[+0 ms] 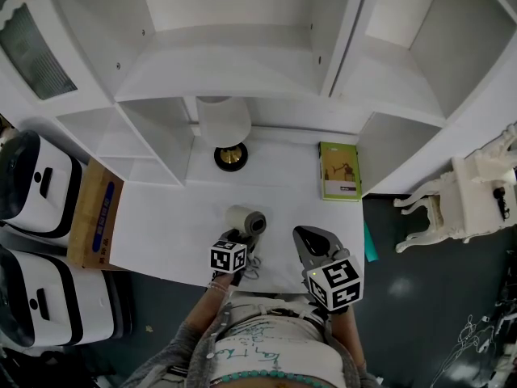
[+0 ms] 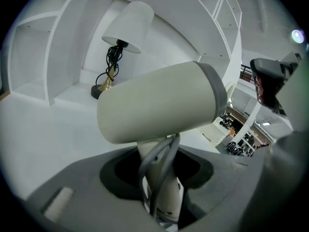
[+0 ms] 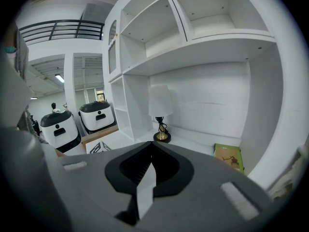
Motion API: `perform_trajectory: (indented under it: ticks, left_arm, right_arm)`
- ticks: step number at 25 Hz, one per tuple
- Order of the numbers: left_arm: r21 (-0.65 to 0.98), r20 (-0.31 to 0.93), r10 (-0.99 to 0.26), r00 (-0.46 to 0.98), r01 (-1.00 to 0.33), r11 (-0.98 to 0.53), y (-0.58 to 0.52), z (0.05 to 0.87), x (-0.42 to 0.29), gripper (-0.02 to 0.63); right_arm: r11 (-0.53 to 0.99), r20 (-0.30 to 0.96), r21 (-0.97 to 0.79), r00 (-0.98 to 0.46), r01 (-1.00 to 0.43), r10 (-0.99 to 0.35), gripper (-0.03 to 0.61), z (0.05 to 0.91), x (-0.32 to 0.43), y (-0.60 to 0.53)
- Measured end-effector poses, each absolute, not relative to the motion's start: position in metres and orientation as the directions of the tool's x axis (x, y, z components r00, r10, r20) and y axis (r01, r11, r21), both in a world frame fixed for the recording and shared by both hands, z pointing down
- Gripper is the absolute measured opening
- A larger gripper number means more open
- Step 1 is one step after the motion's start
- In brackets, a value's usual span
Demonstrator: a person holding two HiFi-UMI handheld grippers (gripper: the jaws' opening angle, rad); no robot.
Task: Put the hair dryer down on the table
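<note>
A cream hair dryer (image 1: 245, 221) with a grey nozzle end is upright near the front edge of the white table (image 1: 170, 225). My left gripper (image 1: 236, 239) is shut on its handle. In the left gripper view the barrel (image 2: 159, 105) fills the middle, and the handle (image 2: 163, 190) with its grey cord runs down between the jaws of the left gripper (image 2: 159, 164). I cannot tell whether the dryer touches the tabletop. My right gripper (image 1: 312, 239) hovers just to the right of it, shut and empty. The right gripper (image 3: 150, 151) points toward the back shelves.
A white lamp (image 1: 224, 121) on a dark round base stands at the back of the table. A green book (image 1: 339, 170) lies at the back right. White shelving surrounds the table. A cardboard box (image 1: 95, 214) and white machines (image 1: 32, 186) are at the left, a white chair (image 1: 468, 194) at the right.
</note>
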State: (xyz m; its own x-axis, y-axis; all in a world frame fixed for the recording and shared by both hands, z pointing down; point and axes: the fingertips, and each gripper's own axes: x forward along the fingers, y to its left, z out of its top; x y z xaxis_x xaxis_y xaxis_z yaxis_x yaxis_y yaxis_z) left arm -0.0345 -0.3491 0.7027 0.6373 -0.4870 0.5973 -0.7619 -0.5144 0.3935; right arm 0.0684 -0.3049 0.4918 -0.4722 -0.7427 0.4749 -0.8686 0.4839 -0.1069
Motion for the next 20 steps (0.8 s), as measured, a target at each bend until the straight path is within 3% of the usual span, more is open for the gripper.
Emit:
perform_trajectory:
  ticks: [20]
  left_arm:
    - [0.367, 0.671, -0.45, 0.589, -0.792, -0.489, -0.356, 0.724, -0.033, 0.187]
  right_arm:
    - [0.452, 0.49, -0.108, -0.443, -0.886, -0.751, 0.028, 0.497, 0.078, -0.3]
